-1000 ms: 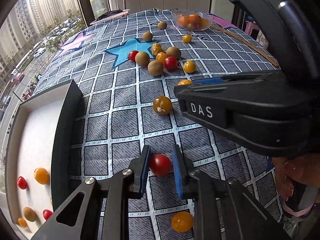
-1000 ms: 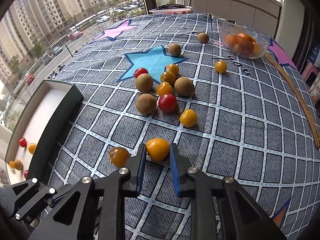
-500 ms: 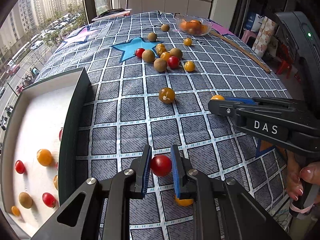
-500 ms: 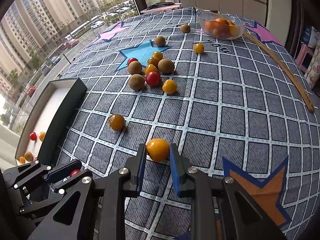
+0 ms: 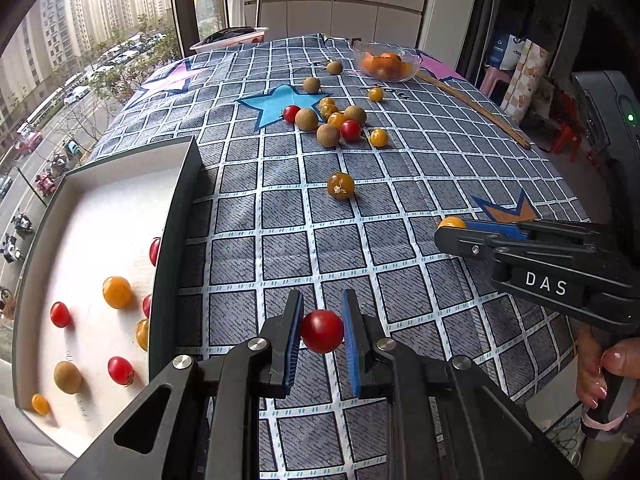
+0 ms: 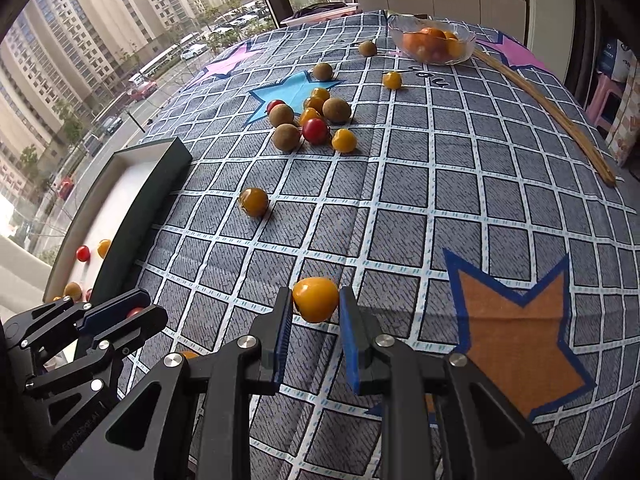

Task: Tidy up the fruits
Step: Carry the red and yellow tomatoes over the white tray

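Note:
My left gripper is shut on a red cherry tomato and holds it above the checked cloth, just right of the dark-walled white tray. My right gripper is shut on a yellow cherry tomato above the cloth near the orange star. The right gripper also shows in the left wrist view, and the left gripper in the right wrist view. The tray holds several red and yellow tomatoes and a brown longan.
A cluster of tomatoes and longans lies mid-table by the blue star. A lone yellow tomato sits nearer. A glass bowl of oranges stands at the far end, a wooden stick along the right edge.
Both grippers have lifted and drawn back toward the near table edge with their tomatoes held. The tray now sits closer on the left of my left gripper.

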### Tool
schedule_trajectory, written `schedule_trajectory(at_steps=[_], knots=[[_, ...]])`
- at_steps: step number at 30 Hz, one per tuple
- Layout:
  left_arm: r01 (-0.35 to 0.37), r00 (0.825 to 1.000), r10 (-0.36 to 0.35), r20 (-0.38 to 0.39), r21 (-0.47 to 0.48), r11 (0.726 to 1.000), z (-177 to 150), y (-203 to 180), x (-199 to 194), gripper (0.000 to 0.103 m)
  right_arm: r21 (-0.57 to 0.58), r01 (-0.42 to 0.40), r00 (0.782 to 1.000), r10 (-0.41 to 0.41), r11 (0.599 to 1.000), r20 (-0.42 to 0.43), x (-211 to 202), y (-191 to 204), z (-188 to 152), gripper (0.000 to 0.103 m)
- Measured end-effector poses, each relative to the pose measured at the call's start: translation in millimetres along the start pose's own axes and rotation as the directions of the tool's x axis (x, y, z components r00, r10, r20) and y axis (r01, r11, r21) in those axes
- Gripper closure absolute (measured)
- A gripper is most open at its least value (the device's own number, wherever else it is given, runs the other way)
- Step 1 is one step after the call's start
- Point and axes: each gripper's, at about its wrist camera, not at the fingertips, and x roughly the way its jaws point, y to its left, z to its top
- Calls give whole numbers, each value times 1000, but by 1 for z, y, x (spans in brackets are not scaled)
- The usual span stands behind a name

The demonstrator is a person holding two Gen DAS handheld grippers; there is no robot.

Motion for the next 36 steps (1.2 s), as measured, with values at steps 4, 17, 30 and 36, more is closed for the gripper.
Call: schedule_trajectory(at_steps=[4,17,30,36], knots=[[2,1000,-2,4,-5,1000,-3,3,-5,82,3,8,1000,-8,1000,-7,-2,1,-4,78],[6,999,-4,40,-41,999,-11,22,-23,82,-20,26,1000,-26,999,-14,-12,23,-7,78],[-56,991,68,111,-105,993,4,101,-69,82,-155,-7,1000,7,988,-1,-22,99,30,78],[-136,976,158,150,-147,980,15,159,-93,82,-219,-54,998,55,974,0,-20,147,61,78]])
